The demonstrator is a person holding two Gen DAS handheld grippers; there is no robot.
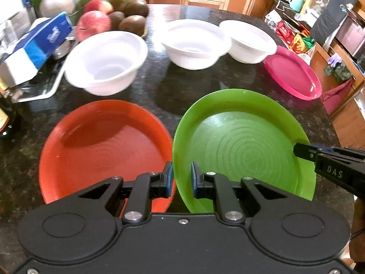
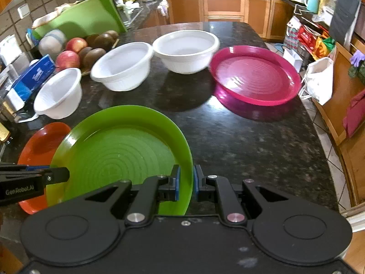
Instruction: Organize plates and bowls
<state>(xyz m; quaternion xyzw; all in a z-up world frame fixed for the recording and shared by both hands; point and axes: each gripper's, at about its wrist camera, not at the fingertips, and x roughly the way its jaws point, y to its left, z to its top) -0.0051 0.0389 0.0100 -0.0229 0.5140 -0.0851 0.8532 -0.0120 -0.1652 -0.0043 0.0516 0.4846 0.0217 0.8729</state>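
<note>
I'm over a dark speckled stone counter (image 2: 239,137). On it near left sits an orange plate (image 2: 43,141); far right, a pink plate (image 2: 255,77). Across the far side runs a row of three white bowls (image 2: 187,52) — and at far left, apples (image 2: 68,59) and a blue box (image 2: 32,75).

dark speckled stone bench (image 2: 239,137), pile of red apples (image 2: 68,59) and brown kiwis (image 2: 94,54) at the back left, blue tissue pack (image 2: 34,73) just beside them, green cutting board (image 2: 84,18) leaning behind, mint mug (image 2: 311,2) on the far counter, wooden cabinets (image 2: 223,6)
</note>
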